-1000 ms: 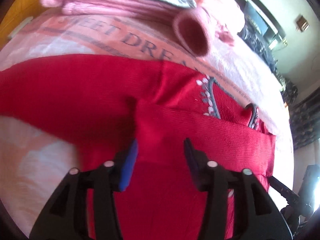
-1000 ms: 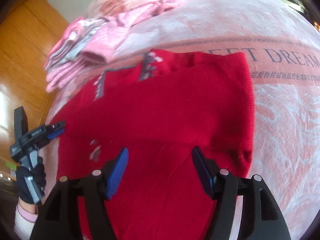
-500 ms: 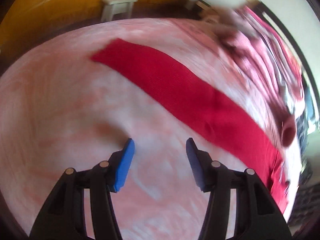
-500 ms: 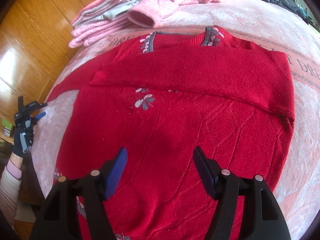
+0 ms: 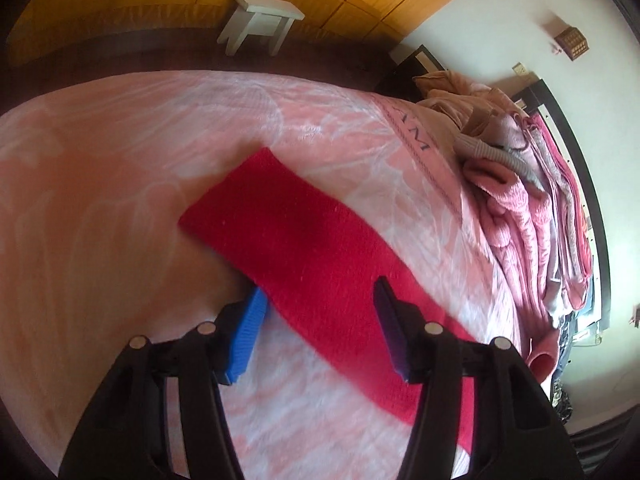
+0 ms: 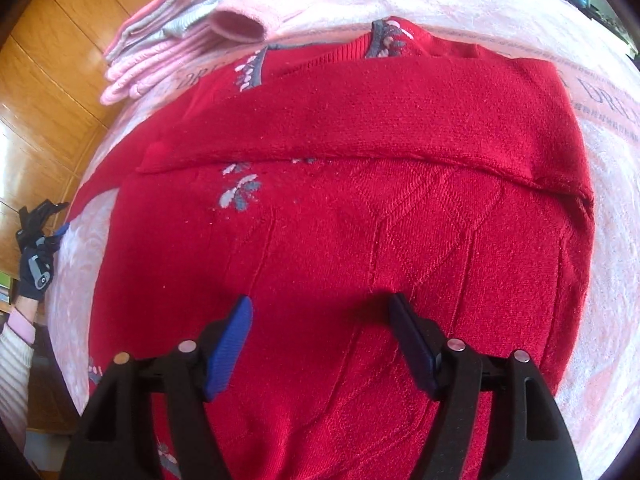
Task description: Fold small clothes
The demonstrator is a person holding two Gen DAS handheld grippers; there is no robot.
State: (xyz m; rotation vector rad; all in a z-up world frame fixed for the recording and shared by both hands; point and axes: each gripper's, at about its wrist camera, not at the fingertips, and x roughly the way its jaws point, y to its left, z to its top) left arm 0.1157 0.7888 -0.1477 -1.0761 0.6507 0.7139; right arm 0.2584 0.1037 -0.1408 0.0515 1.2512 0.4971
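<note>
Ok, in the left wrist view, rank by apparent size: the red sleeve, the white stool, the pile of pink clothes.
1. red sleeve, though it lies nearest the camera, which inflates it.
2. pile of pink clothes, not much smaller in the frame.
3. white stool, clearly smallest, but farthest away.

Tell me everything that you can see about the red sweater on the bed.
The red sweater is a soft knit with raised ribs down the body, small grey and pink flower motifs, and grey trim at the neckline. It lies flat on the pink blanket. One sleeve is folded across the chest; the other sleeve stretches out sideways. The open left gripper straddles that sleeve; the open right gripper hovers over the body.
</note>
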